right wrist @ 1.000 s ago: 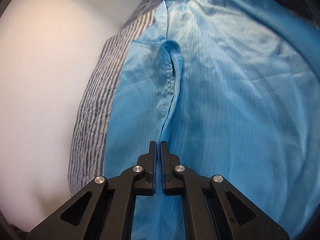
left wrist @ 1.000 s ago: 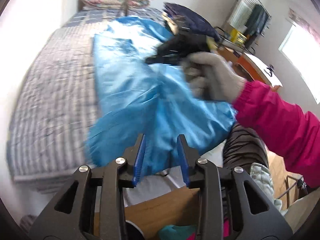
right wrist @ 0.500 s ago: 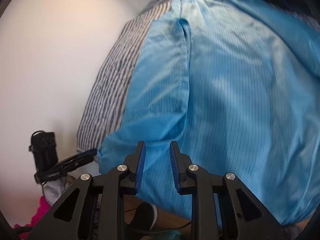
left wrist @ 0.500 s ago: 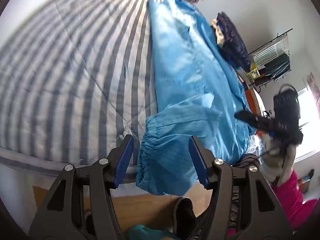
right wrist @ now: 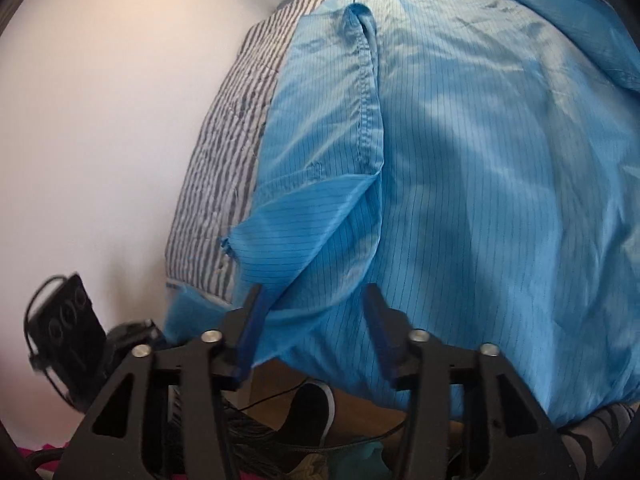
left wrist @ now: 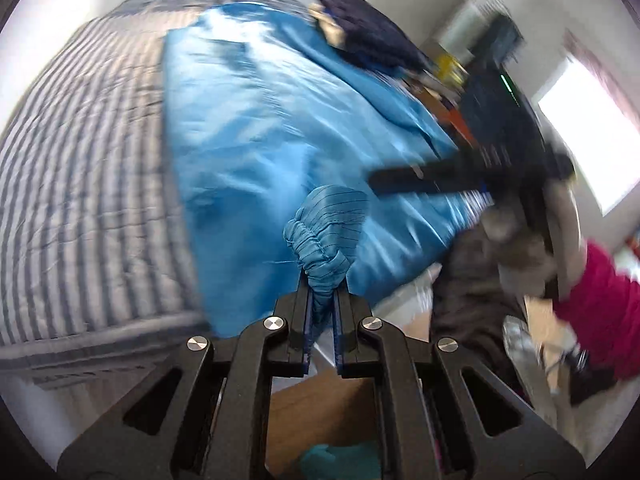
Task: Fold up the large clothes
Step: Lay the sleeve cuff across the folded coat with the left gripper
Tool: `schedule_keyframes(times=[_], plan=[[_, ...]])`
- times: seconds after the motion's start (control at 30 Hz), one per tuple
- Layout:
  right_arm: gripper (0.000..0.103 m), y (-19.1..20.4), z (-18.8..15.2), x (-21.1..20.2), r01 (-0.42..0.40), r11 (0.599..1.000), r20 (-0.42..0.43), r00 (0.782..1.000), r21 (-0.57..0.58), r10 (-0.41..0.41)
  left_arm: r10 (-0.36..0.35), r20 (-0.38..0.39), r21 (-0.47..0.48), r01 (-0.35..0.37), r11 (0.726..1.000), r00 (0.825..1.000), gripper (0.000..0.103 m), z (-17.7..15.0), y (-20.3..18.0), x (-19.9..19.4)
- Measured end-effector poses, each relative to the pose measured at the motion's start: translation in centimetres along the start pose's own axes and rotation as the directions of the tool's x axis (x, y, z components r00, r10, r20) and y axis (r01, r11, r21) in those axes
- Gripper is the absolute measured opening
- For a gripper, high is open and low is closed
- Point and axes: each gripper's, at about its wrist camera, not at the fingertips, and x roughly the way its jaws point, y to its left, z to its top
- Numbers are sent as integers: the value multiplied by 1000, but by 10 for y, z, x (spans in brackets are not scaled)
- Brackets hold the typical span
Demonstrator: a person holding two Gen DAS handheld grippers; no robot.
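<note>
- Striped bed (left wrist: 80, 152): it carries the blue garment (left wrist: 256, 120), which lies with its long axis running from the near edge of the bed toward the far end. The near hem hangs over the near edge.
- Left claw (left wrist: 323, 300): its jaws have just been closing and are now clamped on the gathered elastic cuff (left wrist: 320, 240) of the garment. The cuff stands directly ahead of the claw, at the near edge, left of the other hand's tool.
- Right claw (right wrist: 312, 320): its jaws have just been opening and now stand apart. The near hem (right wrist: 304, 272) drapes between them with no pad pressing on it.
- Judgement: the left claw already has cloth, so the fold likely carries the cuff away from the near edge, across the garment body.
</note>
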Motion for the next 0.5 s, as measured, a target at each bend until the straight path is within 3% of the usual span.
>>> schedule_keyframes(times=[0.07, 0.1, 0.17, 0.27, 0.33, 0.4, 0.5], plan=[[52, 3, 0, -3, 5, 1000, 9, 1000, -3, -5, 11, -45, 41, -9, 999, 999, 13, -7, -14, 9], [52, 6, 1, -4, 9, 1000, 14, 1000, -14, -9, 5, -68, 43, -2, 999, 998, 25, -9, -16, 11], [52, 12, 1, -4, 13, 999, 16, 1000, -37, -12, -8, -78, 40, 11, 999, 997, 37, -15, -16, 9], [52, 21, -1, -3, 12, 998, 5, 1000, -67, -12, -36, -42, -19, 35, 999, 998, 39, -18, -3, -10], [52, 27, -3, 1, 9, 995, -13, 1000, -97, -11, -4, -1, -69, 4, 998, 1000, 47, -20, 14, -25], [52, 30, -6, 6, 18, 992, -24, 999, -123, -21, 32, 29, -159, -27, 987, 999, 51, -17, 42, -31], [52, 27, -6, 11, 18, 994, -33, 999, -107, -22, 30, 44, -285, -16, 958, 999, 51, -11, 79, -26]])
